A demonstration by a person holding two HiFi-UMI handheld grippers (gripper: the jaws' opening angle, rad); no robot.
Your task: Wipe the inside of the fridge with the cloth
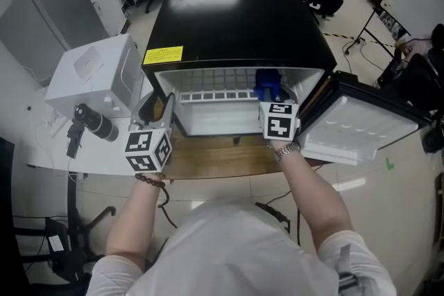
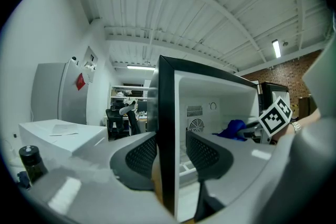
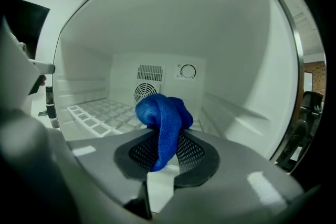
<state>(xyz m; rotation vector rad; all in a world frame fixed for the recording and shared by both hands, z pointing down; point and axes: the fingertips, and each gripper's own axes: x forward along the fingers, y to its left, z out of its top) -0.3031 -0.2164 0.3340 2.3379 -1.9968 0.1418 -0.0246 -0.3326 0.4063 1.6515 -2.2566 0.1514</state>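
The black mini fridge (image 1: 236, 24) stands with its door (image 1: 361, 128) swung open to the right. Its inside is white, with a shelf (image 1: 215, 95) across the middle. My right gripper (image 1: 270, 96) reaches into the right side and is shut on a bunched blue cloth (image 1: 268, 85). In the right gripper view the cloth (image 3: 163, 118) hangs down between the pads (image 3: 191, 149), in front of the back wall's fan vent (image 3: 149, 93). My left gripper (image 1: 158, 107) straddles the front edge of the fridge's left wall (image 2: 167, 128), one pad (image 2: 139, 157) outside and one inside, closed on it.
The fridge sits on a wooden table (image 1: 222, 156). A white box-shaped appliance (image 1: 94, 73) stands close to its left, with a black cylinder (image 1: 94, 123) in front of it. A slatted white shelf (image 3: 100, 115) spans the fridge's left half. People sit at desks behind.
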